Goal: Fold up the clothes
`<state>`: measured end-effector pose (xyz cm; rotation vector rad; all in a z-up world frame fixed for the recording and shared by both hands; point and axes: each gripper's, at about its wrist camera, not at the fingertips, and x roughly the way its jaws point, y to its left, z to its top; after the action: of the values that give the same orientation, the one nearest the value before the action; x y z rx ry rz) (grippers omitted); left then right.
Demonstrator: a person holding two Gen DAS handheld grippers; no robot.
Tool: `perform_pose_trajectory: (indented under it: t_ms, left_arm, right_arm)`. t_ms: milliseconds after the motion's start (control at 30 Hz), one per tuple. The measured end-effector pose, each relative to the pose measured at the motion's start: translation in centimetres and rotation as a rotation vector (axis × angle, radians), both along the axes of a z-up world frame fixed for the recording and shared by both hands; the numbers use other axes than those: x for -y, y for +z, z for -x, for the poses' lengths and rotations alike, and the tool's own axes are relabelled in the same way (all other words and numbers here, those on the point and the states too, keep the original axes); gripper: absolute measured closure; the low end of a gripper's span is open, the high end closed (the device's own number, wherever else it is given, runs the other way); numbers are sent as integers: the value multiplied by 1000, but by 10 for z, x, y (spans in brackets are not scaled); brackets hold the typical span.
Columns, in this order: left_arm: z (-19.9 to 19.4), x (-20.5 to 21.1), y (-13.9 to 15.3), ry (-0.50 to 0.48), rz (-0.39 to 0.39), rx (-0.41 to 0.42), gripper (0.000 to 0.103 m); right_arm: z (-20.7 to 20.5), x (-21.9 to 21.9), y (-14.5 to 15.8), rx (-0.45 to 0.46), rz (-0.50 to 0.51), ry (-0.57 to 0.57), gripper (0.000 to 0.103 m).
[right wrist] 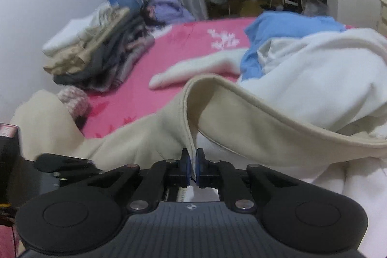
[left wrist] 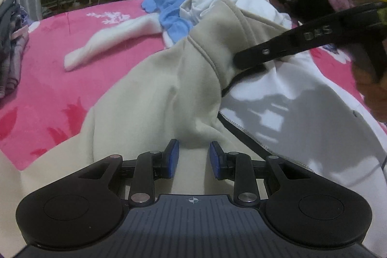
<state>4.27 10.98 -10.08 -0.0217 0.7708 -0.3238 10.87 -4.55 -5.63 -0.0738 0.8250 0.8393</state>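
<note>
On your far left, a stack of folded clothes sits at the edge of the pink bedspread. A white sleeve stretches across the pink cover, well apart from that stack, and behind it a blue garment is bunched against a heap of white clothing.

Your left gripper stands released: its blue pads are spread apart, with a ridge of the beige hoodie running up between them; whether the pads touch the cloth is not clear. The hoodie lies draped over the bed in front of you, its white lining showing to the right.

Your right gripper is clenched on the hoodie's stitched edge, the pads nearly meeting with only the thin hem pinched between them. In the left wrist view you see that gripper's black fingers biting the beige fabric and lifting it into a peak above the bed.
</note>
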Motion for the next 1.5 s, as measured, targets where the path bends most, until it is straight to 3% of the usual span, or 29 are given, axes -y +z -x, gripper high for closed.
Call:
perform_pose_trajectory:
  t_ms: [133, 267, 433, 567, 667, 767, 967, 1067, 1200, 1400, 1500]
  left_arm:
    - [6, 3, 3, -46, 0, 28, 74]
    - [14, 1, 18, -88, 32, 26, 72]
    - [3, -4, 30, -76, 141, 17, 70]
    - [-18, 15, 13, -75, 6, 17, 70]
    - [-21, 20, 1, -57, -39, 41, 70]
    - [-15, 30, -3, -62, -110, 84, 69]
    - [-11, 37, 3, -35, -173, 105, 67]
    - [-7, 38, 12, -5, -188, 125, 65]
    - [9, 35, 42, 40, -147, 177, 61]
    - [48, 56, 81, -30, -42, 194, 58]
    - [69, 79, 77, -102, -11, 158, 58]
  right_arm:
    - [18, 8, 24, 97, 56, -22, 98]
    - [23, -13, 18, 238, 279, -50, 98]
    - [6, -27, 3, 249, 280, -61, 97]
    - [-7, -34, -10, 289, 288, -105, 86]
    - [-18, -18, -8, 210, 199, -157, 82]
    - [-18, 14, 7, 113, 34, -205, 69]
    - [9, 114, 63, -25, -246, -343, 67]
    - [51, 172, 94, -64, -353, -387, 62]
    - [125, 252, 127, -80, -453, -478, 55]
    - [237, 349, 143, -116, -561, -690, 47]
    - [283, 374, 123, -181, -607, -787, 46]
